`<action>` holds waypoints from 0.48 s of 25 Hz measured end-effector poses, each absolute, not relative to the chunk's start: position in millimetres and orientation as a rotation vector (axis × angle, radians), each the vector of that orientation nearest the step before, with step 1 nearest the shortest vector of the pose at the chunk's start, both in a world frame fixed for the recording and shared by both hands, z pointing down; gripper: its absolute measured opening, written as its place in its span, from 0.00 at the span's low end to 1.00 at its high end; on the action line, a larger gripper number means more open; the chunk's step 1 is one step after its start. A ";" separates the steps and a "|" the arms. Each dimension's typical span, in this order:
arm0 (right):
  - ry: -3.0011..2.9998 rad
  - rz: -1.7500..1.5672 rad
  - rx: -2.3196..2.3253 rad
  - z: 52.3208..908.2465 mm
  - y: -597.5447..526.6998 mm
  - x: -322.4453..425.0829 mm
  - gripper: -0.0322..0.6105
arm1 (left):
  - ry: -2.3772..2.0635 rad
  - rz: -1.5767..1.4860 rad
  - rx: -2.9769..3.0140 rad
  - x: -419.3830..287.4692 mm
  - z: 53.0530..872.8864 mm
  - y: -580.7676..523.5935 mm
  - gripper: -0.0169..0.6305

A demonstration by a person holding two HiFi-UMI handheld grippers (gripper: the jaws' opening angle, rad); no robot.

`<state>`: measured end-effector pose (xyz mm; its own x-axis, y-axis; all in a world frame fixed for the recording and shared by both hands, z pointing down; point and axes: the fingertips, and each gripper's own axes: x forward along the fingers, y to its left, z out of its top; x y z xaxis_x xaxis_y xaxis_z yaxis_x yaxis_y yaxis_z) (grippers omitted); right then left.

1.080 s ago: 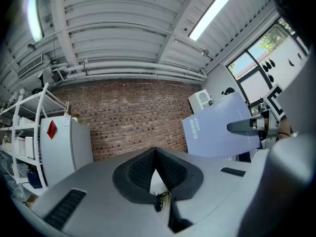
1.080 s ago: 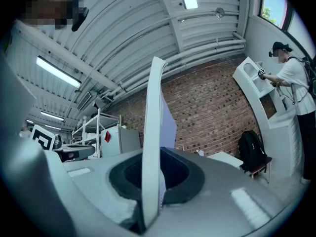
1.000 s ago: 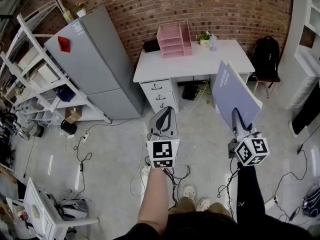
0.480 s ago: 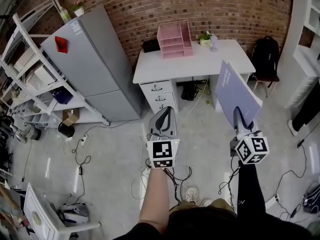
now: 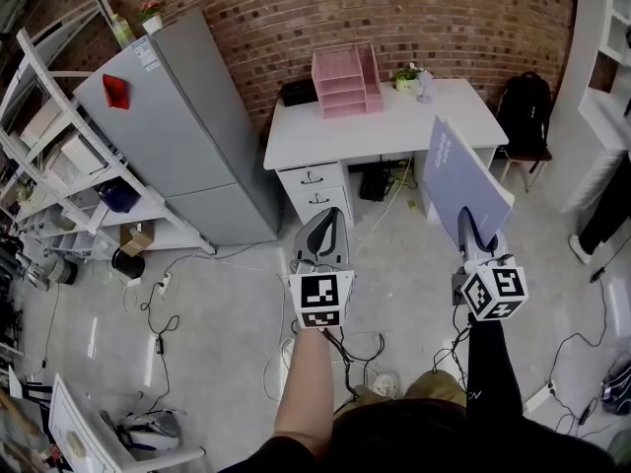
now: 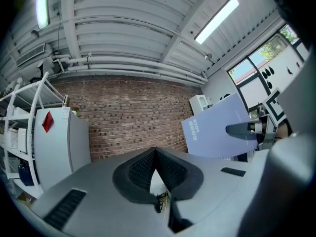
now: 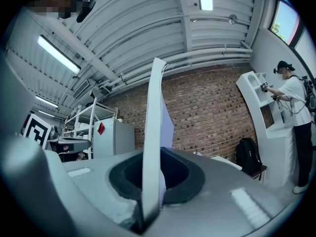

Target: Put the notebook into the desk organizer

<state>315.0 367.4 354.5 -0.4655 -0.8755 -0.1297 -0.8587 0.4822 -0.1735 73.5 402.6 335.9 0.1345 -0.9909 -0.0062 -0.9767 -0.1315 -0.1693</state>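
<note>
Matt paper notebook [image 5: 463, 180]; rough brick wall [image 5: 444, 18]; glossy smooth floor [image 5: 227, 299].

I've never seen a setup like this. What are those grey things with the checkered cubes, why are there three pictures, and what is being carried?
No robot here: a person holds a two-jaw gripper in each hand, and the patterned cubes are part of them. The wide picture comes from a camera on the person's head, looking down. The other two come from cameras riding on the grippers, looking along their jaws. The right gripper is clamped on a lilac notebook that sticks up from its jaws. The left gripper is shut and empty. Ahead stands a white desk carrying a pink desk organizer.
</note>
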 end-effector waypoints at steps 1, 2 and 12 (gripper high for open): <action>2.532 -0.126 -1.499 355.6 365.4 311.3 0.10 | 1.977 -0.166 -2.267 70.9 336.6 400.3 0.04; 2.539 -0.129 -1.502 356.9 363.3 307.9 0.10 | 1.978 -0.169 -2.271 68.4 337.5 398.1 0.04; 2.575 -0.047 -1.544 366.8 318.5 293.0 0.10 | 2.010 -0.190 -2.261 49.0 350.5 360.3 0.04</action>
